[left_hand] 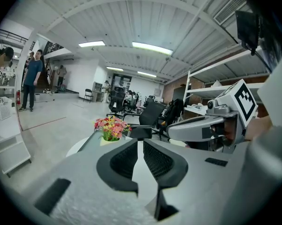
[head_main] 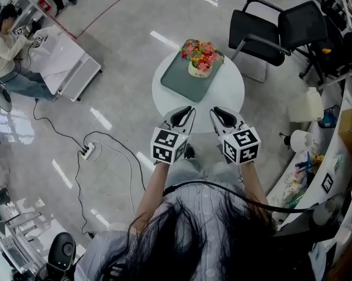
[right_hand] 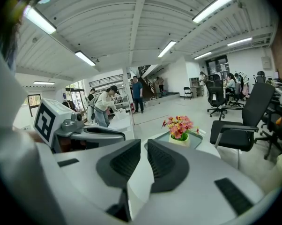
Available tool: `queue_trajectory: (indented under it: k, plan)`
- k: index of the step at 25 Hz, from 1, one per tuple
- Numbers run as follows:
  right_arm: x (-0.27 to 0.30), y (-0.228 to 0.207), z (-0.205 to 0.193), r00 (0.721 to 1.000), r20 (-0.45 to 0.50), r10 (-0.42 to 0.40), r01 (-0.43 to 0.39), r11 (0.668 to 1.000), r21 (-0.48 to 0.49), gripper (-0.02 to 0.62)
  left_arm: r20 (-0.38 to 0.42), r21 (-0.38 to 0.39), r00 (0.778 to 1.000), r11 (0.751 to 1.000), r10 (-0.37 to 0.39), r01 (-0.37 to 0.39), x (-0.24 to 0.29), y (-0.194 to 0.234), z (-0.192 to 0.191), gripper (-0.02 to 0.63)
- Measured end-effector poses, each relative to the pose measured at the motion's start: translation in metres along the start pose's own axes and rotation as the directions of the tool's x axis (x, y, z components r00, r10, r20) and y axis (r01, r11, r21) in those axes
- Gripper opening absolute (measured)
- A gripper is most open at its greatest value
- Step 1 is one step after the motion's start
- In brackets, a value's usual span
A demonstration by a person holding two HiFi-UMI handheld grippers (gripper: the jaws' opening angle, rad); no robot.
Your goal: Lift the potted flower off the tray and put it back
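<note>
- Noted potted flower point(head_main: 202, 57) upright on the tray point(head_main: 179, 78), toward its far corner; tray on the round white counter point(head_main: 228, 95).
- Noted left gripper point(head_main: 191, 109) and right gripper point(head_main: 213, 110) side by side over the counter's near edge, well short of the pot, both aimed at it.
- Saw fingers point(left_hand: 124, 161) of the left clenched together with nothing between; same on the right in its own view.
- Judged step in hand as the approach; no contact with the pot yet.
- To do well: release the fingers wide before arriving; come in low, at the cream pot below the blooms, never at the petals.
- Close squarely on the pot wall; lift straight up, clear of the tray's rim.
- Looks top-heavy, so keep upright and set back on the same spot.
</note>
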State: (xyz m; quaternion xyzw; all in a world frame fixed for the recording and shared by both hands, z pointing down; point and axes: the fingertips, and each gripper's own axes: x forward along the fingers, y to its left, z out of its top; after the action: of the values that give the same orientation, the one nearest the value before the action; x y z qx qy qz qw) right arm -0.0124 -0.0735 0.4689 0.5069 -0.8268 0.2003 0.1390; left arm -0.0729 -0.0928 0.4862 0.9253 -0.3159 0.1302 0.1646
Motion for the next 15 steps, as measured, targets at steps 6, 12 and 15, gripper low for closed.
queue_trajectory:
  k: [6, 12, 15]
  plan:
    - [0.009, -0.003, 0.0, 1.0, -0.024, -0.003, 0.003, 1.0, 0.004, 0.063, -0.02, -0.029, 1.0, 1.0, -0.007, 0.006, 0.005, 0.009, -0.007, 0.028]
    - [0.026, -0.011, -0.002, 0.999, -0.05, 0.02, -0.02, 1.0, -0.004, 0.063, -0.041, -0.051, 0.999, 0.999, 0.013, -0.016, 0.012, 0.02, -0.014, 0.028]
    - [0.037, -0.018, 0.003, 0.998, -0.055, 0.037, -0.037, 0.999, -0.007, 0.063, -0.04, -0.054, 0.999, 0.998, 0.033, -0.035, 0.02, 0.033, -0.008, 0.028]
